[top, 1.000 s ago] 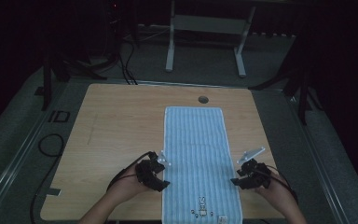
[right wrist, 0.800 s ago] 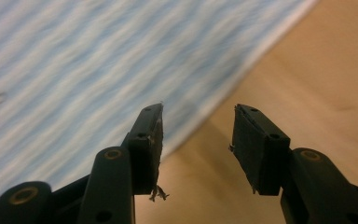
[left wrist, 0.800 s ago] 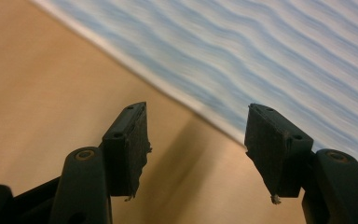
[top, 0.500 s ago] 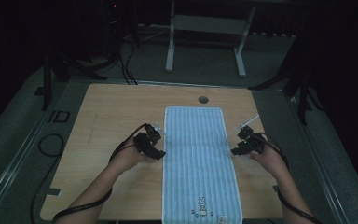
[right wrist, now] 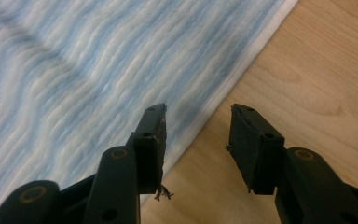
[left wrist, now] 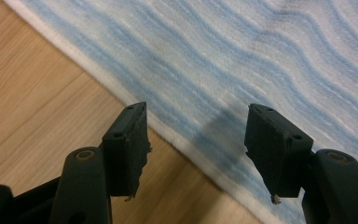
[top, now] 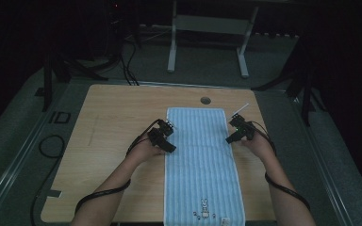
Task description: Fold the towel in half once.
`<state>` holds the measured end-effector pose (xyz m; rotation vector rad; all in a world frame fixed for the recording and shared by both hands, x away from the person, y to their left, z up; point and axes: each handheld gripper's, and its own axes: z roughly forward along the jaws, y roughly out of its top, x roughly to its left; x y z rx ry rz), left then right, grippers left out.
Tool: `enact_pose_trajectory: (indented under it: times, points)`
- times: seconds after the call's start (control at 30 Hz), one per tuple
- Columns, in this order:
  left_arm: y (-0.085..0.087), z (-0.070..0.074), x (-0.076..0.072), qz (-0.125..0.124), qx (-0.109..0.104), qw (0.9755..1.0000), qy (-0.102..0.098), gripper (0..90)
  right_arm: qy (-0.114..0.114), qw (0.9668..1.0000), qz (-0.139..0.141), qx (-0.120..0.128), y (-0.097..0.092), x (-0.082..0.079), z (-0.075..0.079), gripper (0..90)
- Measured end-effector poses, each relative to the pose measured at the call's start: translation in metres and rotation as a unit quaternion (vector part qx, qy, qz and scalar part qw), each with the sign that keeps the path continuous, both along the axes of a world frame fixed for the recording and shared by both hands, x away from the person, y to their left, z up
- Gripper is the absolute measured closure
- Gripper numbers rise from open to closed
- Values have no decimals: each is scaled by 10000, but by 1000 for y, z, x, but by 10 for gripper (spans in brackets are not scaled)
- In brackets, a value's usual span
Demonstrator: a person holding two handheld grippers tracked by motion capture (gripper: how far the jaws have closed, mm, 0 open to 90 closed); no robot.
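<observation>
High view shows the striped towel (top: 200,165) lying flat, lengthwise at lower centre of the bench (top: 113,122). Left tongs (top: 168,143) and right tongs (top: 230,138), right just narrowing, straddle its side hems, gaping, empty, seemingly poised for pinching.

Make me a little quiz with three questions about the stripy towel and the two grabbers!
1. True or false: the towel lies flat on the table.
2. Which edge of the towel is the left gripper at: A) the near short edge, B) a long side edge, C) the far short edge?
3. What small picture sits near the towel's near end?

Key:
1. True.
2. B; the right gripper is at the opposite long edge, and both stand open, holding nothing.
3. A little rabbit.
</observation>
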<state>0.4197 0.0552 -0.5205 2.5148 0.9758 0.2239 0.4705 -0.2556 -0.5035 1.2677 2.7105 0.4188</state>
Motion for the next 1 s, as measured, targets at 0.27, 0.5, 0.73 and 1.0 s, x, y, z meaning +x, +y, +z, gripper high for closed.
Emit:
enact_pose_trajectory:
  times: [0.27,0.5,0.73,1.0]
  points:
    - [0,-8,10,128,56,9999,-71,417,233,9994,-88,-228,5,9,-13,583]
    - [-2,-10,13,53,6,10000,71,449,280,9992,-3,-293,12,9,-14,742]
    - [-8,-7,13,-26,-105,9996,248,842,264,9989,102,-379,19,7,-13,868]
    - [-5,14,23,325,-312,9990,-4,861,84,9998,-74,-192,10,16,6,871]
